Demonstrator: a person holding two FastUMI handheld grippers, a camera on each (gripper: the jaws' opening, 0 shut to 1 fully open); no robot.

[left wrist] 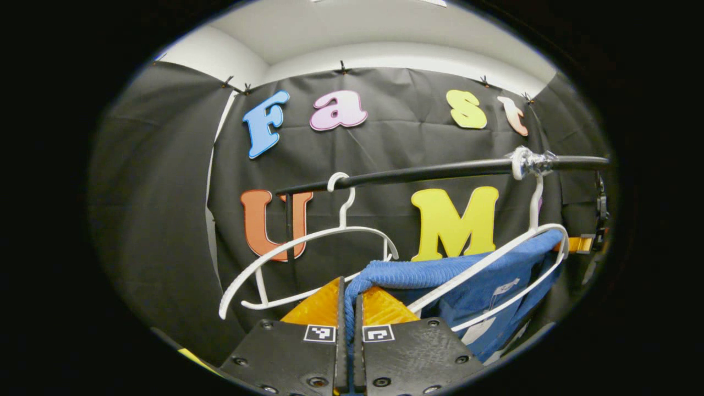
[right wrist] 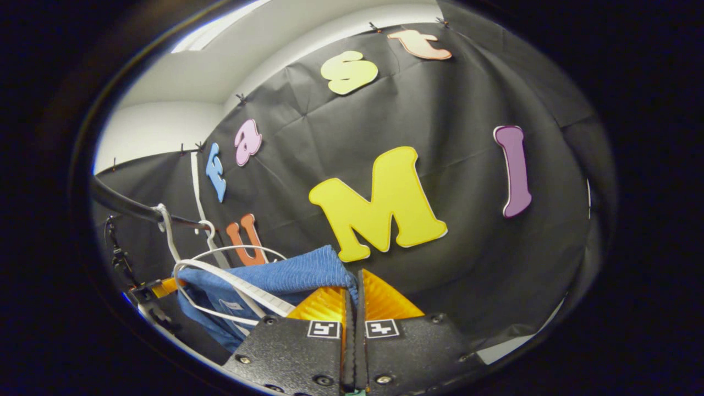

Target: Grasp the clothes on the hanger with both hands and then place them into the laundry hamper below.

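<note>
Black rail (left wrist: 418, 171) carries two white hangers; blue garment (left wrist: 484, 286) drapes on the right-hand hanger (left wrist: 542, 231), soft, ribbed, likely light. Left gripper (left wrist: 348, 308) and right gripper (right wrist: 352, 300) each pinch a fabric edge, fingers nearly closed; hems seem a fair hold.

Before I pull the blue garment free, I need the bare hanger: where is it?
In the left gripper view, the empty white hanger hangs on the black rail, left of the blue garment.

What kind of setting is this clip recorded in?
Likely a staged recording booth, not a home: black cloth wall, a clothes rail with white hangers, and a blue garment.
</note>
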